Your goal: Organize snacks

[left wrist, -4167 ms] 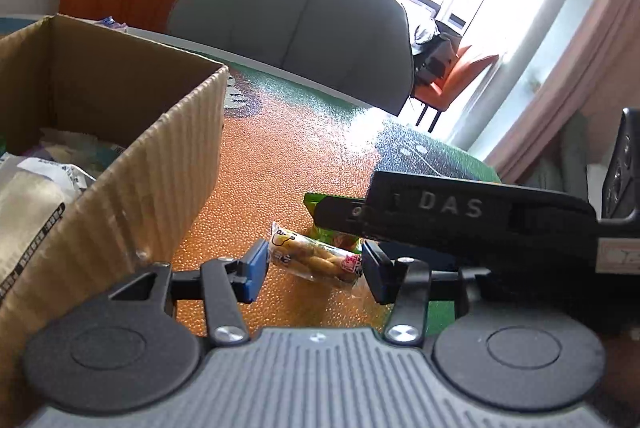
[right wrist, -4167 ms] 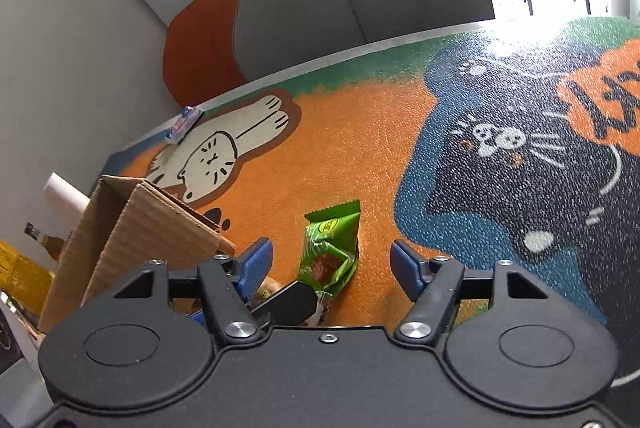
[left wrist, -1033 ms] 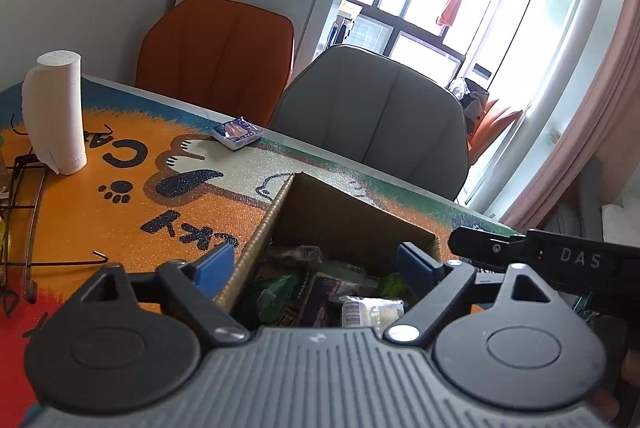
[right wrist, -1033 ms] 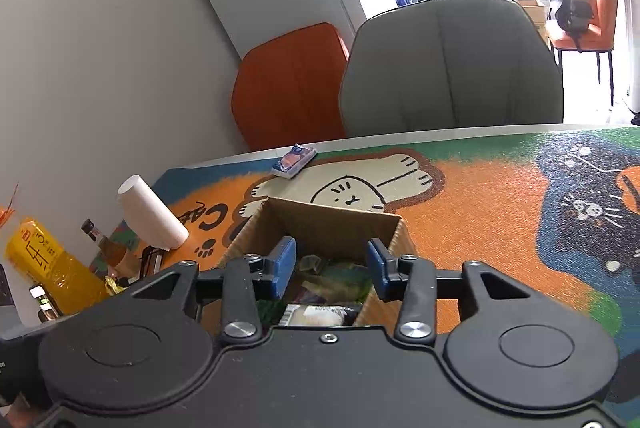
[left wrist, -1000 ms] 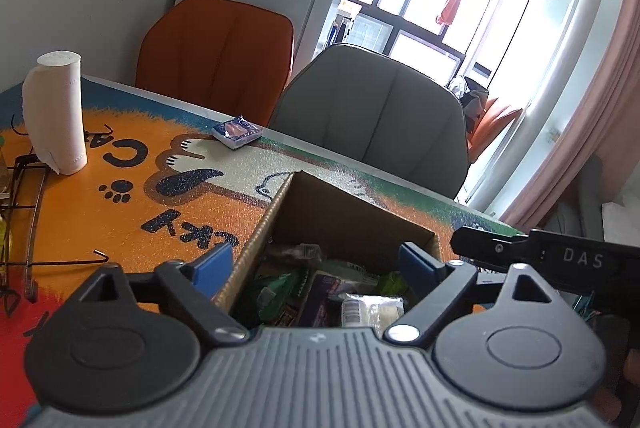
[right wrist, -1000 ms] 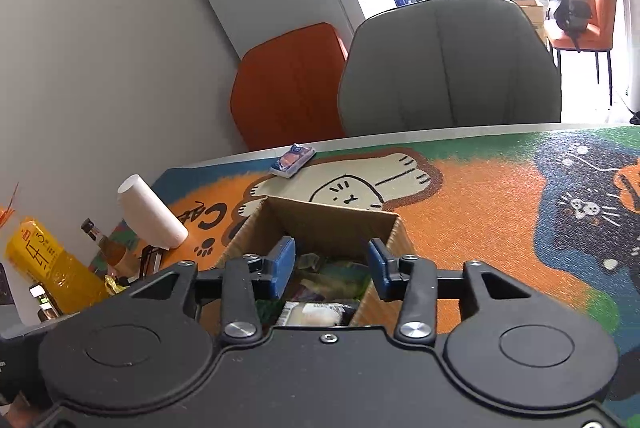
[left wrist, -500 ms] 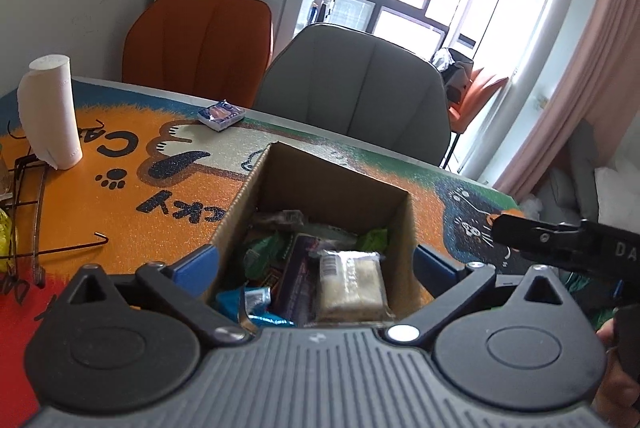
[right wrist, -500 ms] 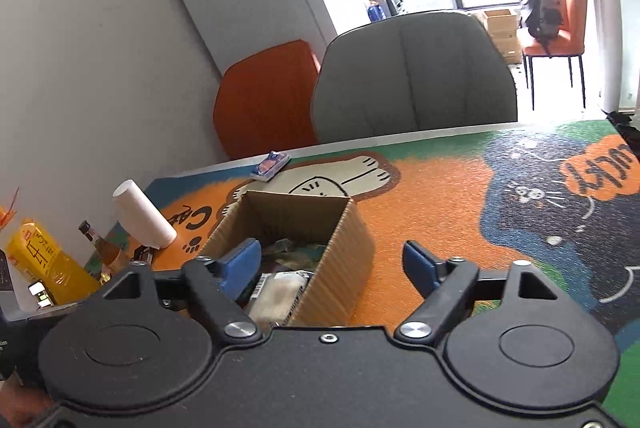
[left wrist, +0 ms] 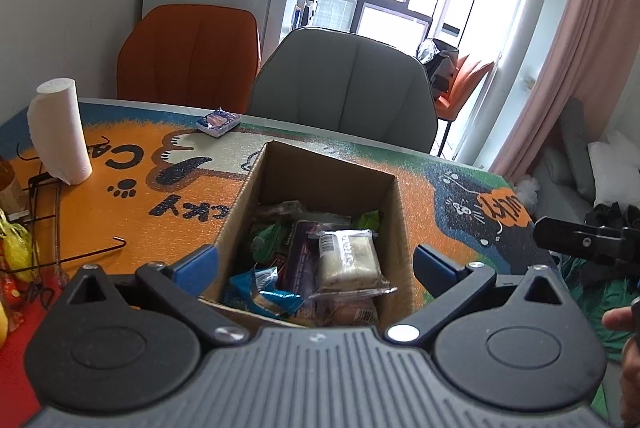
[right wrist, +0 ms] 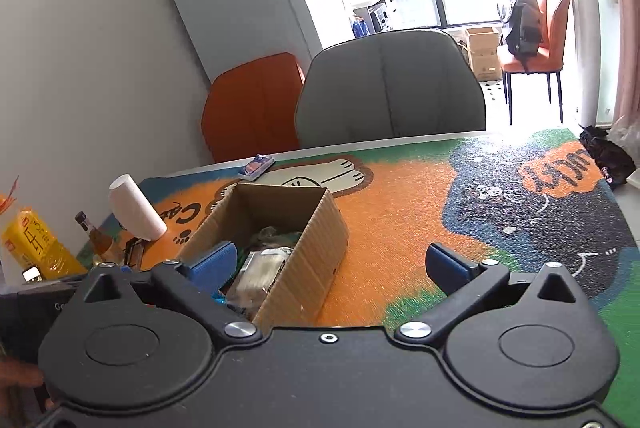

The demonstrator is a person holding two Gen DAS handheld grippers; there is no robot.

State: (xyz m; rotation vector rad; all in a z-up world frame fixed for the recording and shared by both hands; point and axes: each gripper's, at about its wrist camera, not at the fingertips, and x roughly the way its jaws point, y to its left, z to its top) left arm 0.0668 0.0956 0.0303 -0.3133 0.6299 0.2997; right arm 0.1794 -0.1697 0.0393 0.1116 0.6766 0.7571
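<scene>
Left wrist view: left gripper spread wide, nothing between the blue pads. Cardboard box sits open-topped on the orange cat-print table mat, full of snacks: clear-wrapped pale bar on top, dark wrapper beside it, blue packet at the near edge, green packets behind.

Right wrist view: right gripper, its jaws just been opening, now wide and empty. Box on the mat, left of centre; pale bar visible inside.
</scene>
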